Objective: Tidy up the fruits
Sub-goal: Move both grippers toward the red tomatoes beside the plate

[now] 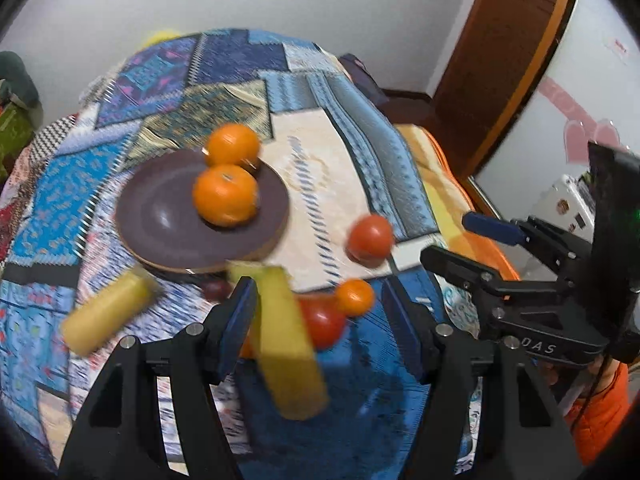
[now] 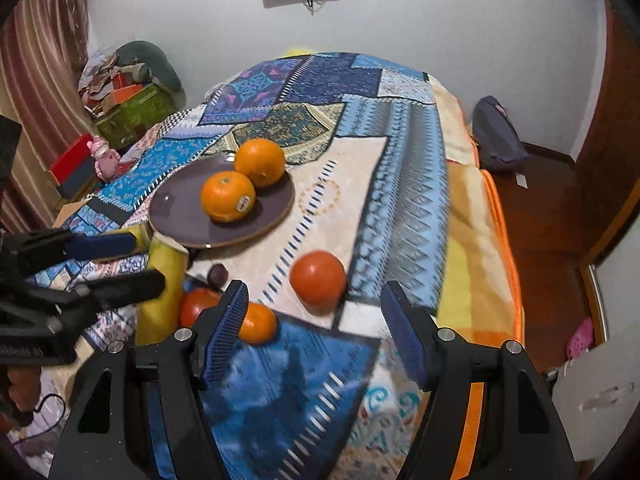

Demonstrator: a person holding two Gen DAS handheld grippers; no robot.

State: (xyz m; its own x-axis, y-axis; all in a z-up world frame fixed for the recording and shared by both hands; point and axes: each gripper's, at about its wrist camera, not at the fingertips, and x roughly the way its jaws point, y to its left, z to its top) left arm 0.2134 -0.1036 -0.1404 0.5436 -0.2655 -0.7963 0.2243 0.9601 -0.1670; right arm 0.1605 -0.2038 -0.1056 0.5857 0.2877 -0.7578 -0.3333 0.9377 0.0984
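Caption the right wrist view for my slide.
Open right gripper above a patchwork cloth; two oranges on a plate.

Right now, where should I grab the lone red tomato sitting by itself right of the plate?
Take the tomato across its widest middle, coming from above with the open right gripper. It is round and stands apart on the cloth, so both sides look free.

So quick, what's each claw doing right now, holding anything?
Left claw: open, holding nothing; a yellow banana lies between its fingers, not clamped.
Right claw: open, holding nothing.
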